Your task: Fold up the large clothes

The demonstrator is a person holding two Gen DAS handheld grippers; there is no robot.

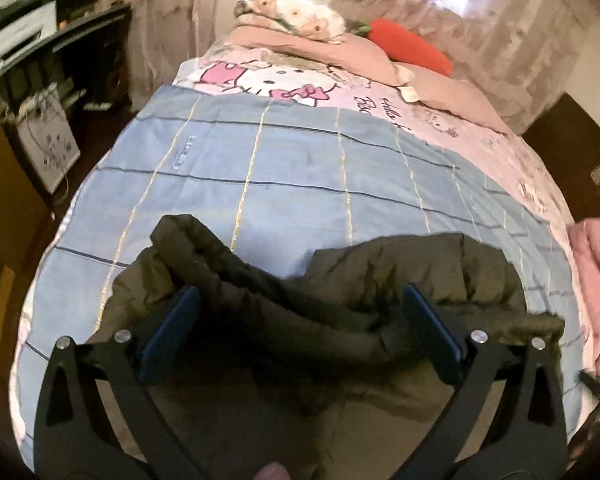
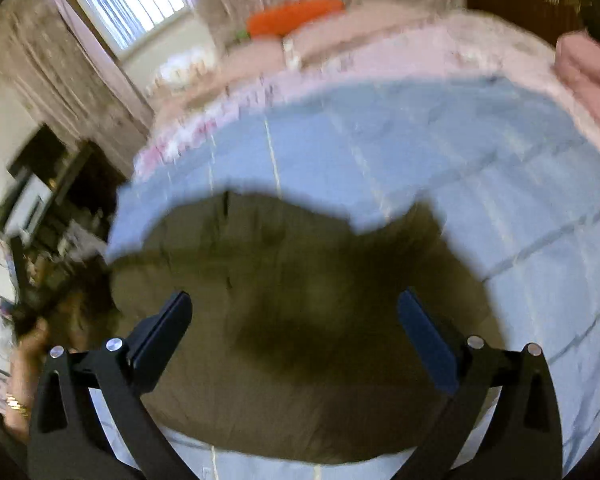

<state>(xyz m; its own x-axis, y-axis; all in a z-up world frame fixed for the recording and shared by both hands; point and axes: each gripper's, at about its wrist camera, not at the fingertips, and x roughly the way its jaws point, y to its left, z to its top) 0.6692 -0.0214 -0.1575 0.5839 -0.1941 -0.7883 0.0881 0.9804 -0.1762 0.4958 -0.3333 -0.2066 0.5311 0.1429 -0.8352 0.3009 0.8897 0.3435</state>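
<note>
A dark olive padded jacket (image 1: 340, 300) lies bunched on a blue checked blanket (image 1: 300, 168) on the bed. The left gripper (image 1: 300, 320) and right gripper (image 2: 296, 328) both gape wide above it, holding nothing. The jacket looks soft, bulky and light; hems or sleeve ends seem best to grasp. No containers are visible.
</note>
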